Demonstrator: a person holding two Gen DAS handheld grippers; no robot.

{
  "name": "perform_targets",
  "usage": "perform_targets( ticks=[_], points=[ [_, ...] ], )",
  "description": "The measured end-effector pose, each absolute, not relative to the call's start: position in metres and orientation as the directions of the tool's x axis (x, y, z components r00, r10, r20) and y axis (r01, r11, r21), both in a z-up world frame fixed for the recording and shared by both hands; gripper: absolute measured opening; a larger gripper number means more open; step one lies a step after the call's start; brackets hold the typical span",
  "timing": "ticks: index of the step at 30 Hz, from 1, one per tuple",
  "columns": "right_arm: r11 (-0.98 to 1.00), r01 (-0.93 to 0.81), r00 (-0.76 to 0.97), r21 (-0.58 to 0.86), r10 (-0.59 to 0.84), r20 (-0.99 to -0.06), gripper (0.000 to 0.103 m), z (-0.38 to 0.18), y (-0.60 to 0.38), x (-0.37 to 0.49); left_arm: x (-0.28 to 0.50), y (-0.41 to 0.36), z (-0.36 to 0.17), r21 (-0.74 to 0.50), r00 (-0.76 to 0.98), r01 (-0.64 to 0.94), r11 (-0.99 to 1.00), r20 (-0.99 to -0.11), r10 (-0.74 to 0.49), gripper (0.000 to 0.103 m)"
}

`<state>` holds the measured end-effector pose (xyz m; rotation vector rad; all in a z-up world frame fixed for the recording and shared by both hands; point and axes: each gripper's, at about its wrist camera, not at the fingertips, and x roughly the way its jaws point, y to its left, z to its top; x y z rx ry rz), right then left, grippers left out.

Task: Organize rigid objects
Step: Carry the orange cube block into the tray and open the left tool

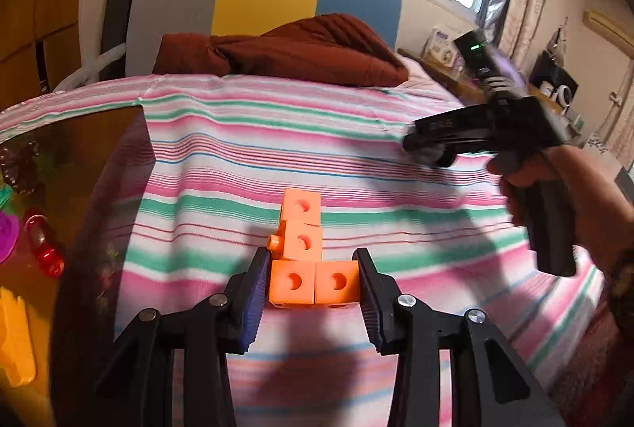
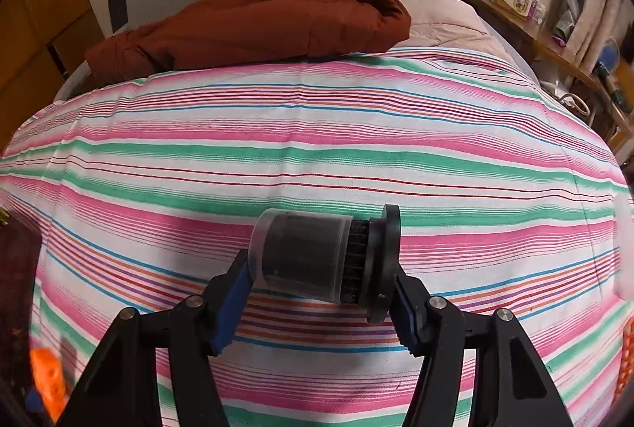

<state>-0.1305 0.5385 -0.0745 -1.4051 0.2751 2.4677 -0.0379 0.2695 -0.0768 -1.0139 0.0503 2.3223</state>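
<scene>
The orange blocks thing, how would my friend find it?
Look at the bed with the striped sheet. Just above it, the left gripper pinches the orange block piece: four snapped cubes with round holes. The right gripper's cylinder is black instead.

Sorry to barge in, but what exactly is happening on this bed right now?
A person is sorting toys with two handheld grippers. The left gripper clamps an orange block cluster above the striped sheet. The right gripper grips a black cylindrical filter by its ends. A dark bin of toys sits at the left.
</scene>
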Motion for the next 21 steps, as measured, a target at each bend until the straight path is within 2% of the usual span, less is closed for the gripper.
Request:
perform_targets(
  ticks=[9,16,21],
  points=[
    [-0.953,-0.299,-0.531,0.042,0.130,-0.837,0.063,-0.065,0.526,-0.126,-0.008,0.230,-0.038,-0.228,-0.549,-0.550,-0.804,-0.626,0.554,0.042],
    [-0.953,-0.282,-0.584,0.113,0.077,-0.808,0.063,-0.058,0.525,-0.122,-0.007,0.170,-0.022,-0.247,-0.610,-0.451,-0.858,-0.616,0.498,0.042],
    [-0.942,-0.277,-0.597,0.189,0.014,-0.802,0.063,-0.059,0.523,-0.121,-0.017,0.127,-0.029,-0.276,-0.606,-0.363,-0.890,-0.656,0.450,0.042]
  ],
)
